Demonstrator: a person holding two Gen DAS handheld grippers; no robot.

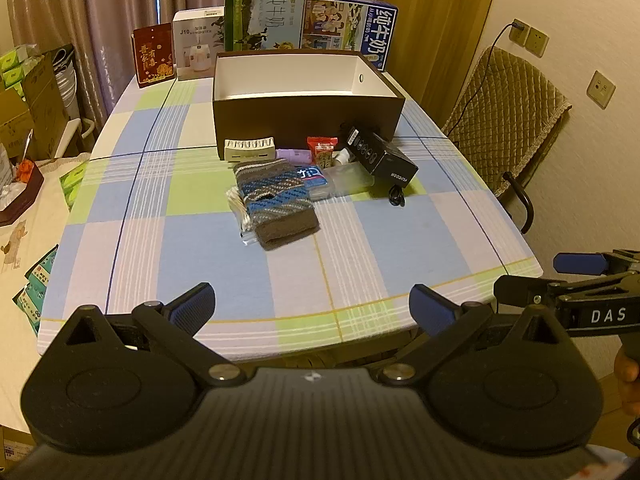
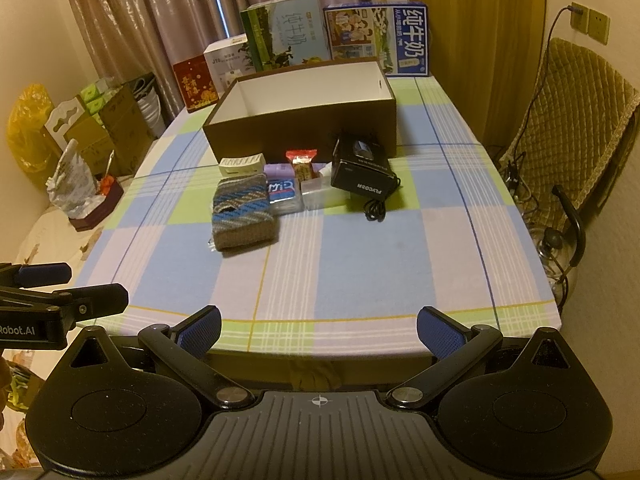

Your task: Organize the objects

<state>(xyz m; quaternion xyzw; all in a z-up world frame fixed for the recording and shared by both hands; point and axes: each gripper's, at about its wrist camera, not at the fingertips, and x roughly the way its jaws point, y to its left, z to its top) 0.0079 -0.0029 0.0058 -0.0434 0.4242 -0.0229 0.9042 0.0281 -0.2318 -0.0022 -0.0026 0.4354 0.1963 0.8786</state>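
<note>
Covering the surface (image 1: 192, 236) is a smooth checked cloth in blue, lilac and green. At its far middle sits a rectangular cardboard box (image 1: 306, 114), dark brown outside, white and bare inside. Just in front of the box lies a cluster: a fuzzy striped knitted pouch (image 1: 276, 200), a glossy black carton (image 1: 382, 154) with a coiled black cord (image 1: 397, 197) beside it, a blue-labelled clear plastic case (image 1: 316, 180), a ribbed cream block (image 1: 250, 150) and a red snack packet (image 1: 321, 149). Well short of the box, at the near edge, the left hand-held gripper (image 1: 312, 306) and right hand-held gripper (image 2: 319, 330) hover with blue-padded fingers spread wide, holding nothing.
</note>
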